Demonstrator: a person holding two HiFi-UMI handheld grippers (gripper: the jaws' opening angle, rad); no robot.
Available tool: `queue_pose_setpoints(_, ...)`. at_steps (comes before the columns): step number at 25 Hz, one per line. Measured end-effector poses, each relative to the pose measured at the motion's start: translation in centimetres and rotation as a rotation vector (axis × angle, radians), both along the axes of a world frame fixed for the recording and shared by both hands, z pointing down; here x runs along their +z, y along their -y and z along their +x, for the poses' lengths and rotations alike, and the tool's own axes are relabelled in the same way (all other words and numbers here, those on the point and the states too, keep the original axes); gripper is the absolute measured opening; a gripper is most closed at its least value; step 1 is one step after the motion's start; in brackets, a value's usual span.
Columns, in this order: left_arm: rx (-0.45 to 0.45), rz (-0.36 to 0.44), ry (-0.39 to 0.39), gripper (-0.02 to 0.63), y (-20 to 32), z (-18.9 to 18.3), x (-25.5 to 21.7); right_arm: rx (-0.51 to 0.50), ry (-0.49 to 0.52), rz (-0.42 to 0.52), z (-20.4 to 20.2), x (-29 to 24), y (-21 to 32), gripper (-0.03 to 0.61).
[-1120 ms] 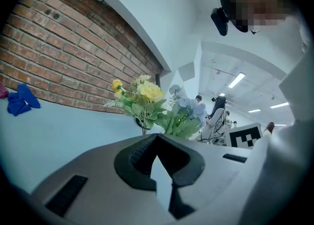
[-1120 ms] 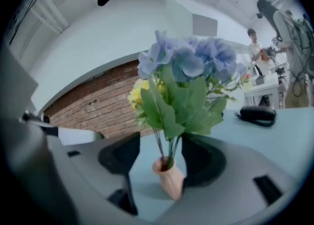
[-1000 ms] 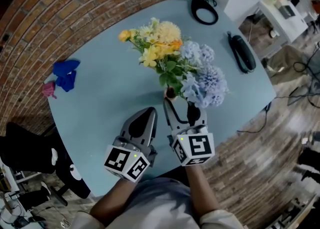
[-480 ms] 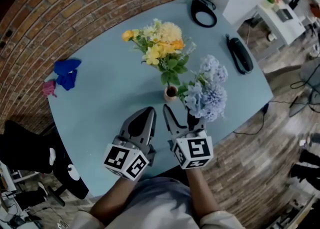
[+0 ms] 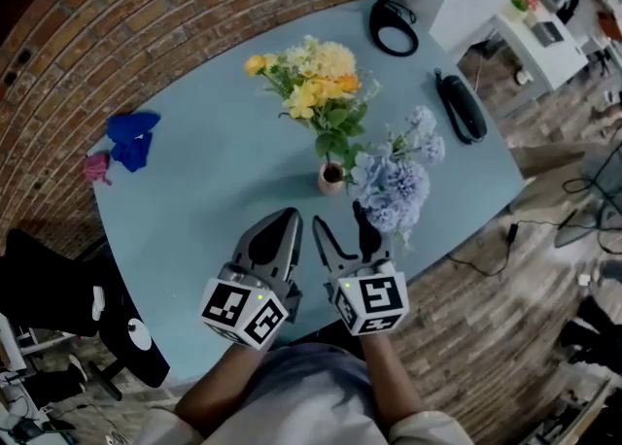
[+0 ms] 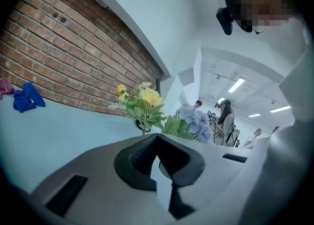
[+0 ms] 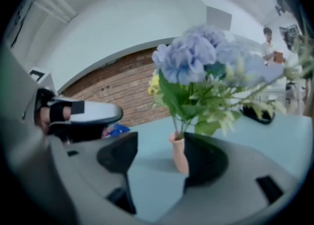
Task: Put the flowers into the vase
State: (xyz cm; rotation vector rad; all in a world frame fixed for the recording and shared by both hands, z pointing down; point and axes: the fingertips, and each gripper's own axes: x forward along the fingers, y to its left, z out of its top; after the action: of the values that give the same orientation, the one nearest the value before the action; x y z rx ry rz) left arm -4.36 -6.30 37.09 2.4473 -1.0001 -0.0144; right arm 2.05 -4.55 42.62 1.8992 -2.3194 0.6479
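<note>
A small tan vase (image 5: 330, 178) stands mid-table with a yellow and cream bunch (image 5: 316, 84) rising from it. A blue hydrangea bunch (image 5: 389, 184) leans out of the vase toward me, and its stems enter the vase mouth (image 7: 177, 138). My right gripper (image 5: 340, 218) sits just in front of the vase, open, with nothing between its jaws. The blue blooms (image 7: 189, 57) hang over its right jaw. My left gripper (image 5: 285, 220) rests beside it on the left, shut and empty; its view shows both bunches (image 6: 147, 101) ahead.
A blue cloth (image 5: 128, 139) and a pink item (image 5: 95, 169) lie at the table's left. A black ring-shaped object (image 5: 393, 25) and a long black device (image 5: 459, 106) sit at the far right. The brick wall (image 5: 146, 6) borders the table's far side.
The blue bunch has tipped away from the yellow flowers and toward my right gripper. The right gripper has drawn back a little toward me. The left gripper has stayed put.
</note>
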Motion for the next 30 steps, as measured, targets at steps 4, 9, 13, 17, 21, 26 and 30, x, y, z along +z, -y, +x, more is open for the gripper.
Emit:
queue_pose_setpoints(4,-0.001,0.007,-0.005,0.017,-0.8,-0.3,-0.4,-0.02,-0.02,0.016,-0.6,-0.9,-1.0,0.289)
queue_pose_setpoints(9,-0.003,0.023,-0.008,0.017,-1.7,-0.8,-0.8,-0.064,-0.04,0.036,-1.7,-1.9,-2.2,0.286)
queue_pose_setpoints(13,-0.004,0.032,-0.01,0.017,-2.5,-1.5,-0.8,-0.091,-0.059,0.057,-2.5,-3.0,-3.3,0.235)
queue_pose_setpoints(17,0.002,0.069,0.021,0.017,-3.3,-2.1,-1.3,-0.104,-0.078,0.071,-3.0,-4.0,-4.2,0.145)
queue_pose_setpoints(21,0.014,0.106,0.045,0.017,-4.4,-2.1,-1.8,-0.114,-0.084,0.073,-3.1,-4.6,-4.8,0.076)
queue_pose_setpoints(26,0.013,0.11,0.036,0.017,-5.2,-2.0,-2.4,-0.193,-0.099,0.091,-3.6,-6.6,-5.6,0.048)
queue_pose_setpoints(30,0.012,0.129,0.02,0.017,-5.8,-1.8,-3.5,-0.242,-0.106,0.13,-3.4,-9.8,-6.3,0.035)
